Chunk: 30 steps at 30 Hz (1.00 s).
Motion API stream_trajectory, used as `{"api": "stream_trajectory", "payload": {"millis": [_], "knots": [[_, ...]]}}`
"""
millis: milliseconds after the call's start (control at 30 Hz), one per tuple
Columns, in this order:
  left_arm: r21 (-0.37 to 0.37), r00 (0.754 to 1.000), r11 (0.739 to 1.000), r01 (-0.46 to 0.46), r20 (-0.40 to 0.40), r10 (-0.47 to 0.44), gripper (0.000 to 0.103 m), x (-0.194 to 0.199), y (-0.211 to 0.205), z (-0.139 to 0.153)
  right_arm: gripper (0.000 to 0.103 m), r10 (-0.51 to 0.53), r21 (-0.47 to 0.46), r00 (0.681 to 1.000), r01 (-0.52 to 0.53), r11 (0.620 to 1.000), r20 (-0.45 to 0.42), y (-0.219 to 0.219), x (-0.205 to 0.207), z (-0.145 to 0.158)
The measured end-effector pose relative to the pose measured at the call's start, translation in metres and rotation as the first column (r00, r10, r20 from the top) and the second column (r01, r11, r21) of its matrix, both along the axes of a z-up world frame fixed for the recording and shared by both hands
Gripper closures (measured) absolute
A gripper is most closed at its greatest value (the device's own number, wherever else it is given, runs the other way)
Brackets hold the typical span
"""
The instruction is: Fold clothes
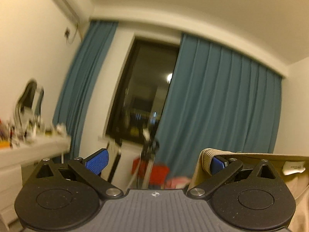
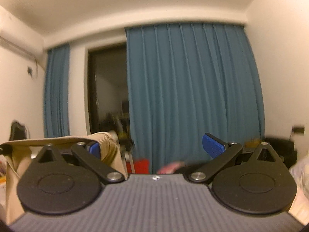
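A beige garment with a ribbed hem (image 1: 206, 159) is held up in the air between my two grippers. In the left wrist view its edge runs off to the right, with a white label (image 1: 292, 167) showing inside. My left gripper (image 1: 157, 163) is open wide, and the hem is hooked over its right finger only. In the right wrist view the same beige garment (image 2: 106, 142) drapes over the left finger of my right gripper (image 2: 154, 147), which is also open wide. Each gripper's other blue pad (image 2: 213, 145) is bare. Both cameras point at the far wall, and the rest of the garment hangs out of sight.
Blue curtains (image 2: 193, 87) and a dark window (image 1: 146, 89) fill the wall ahead. A white desk with clutter (image 1: 34, 145) stands at the left, under an air conditioner (image 1: 61, 0). A tripod (image 1: 148, 154) and a red object (image 1: 158, 172) are low in the middle.
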<state>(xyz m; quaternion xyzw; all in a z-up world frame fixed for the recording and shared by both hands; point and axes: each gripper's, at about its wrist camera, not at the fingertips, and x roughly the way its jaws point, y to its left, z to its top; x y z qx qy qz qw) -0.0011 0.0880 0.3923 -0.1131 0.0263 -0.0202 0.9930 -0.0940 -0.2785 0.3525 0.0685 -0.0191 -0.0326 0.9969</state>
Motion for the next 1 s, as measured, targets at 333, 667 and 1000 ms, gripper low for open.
{"api": "stream_trajectory", "payload": {"millis": [333,667,1000], "knots": [[0.015,0.988,0.995,-0.094,-0.122,0.095,0.0,0.239,-0.036,-0.121,0.0,-0.064,-0.005,0.982,0.065,0.998,-0.178,-0.022,0.227,-0.108],[0.047,0.899,0.997,-0.069,-0.43,0.082,0.0,0.489,-0.048,-0.342,0.0,-0.066,-0.041,0.912,0.054,0.998,-0.404,-0.032,0.452,-0.323],[0.17,0.605,0.956,0.24,-0.796,-0.01,0.0,0.57,-0.056,-0.464,0.0,-0.001,-0.104,0.676,-0.111,0.988,-0.737,-0.011,0.535,-0.42]]}}
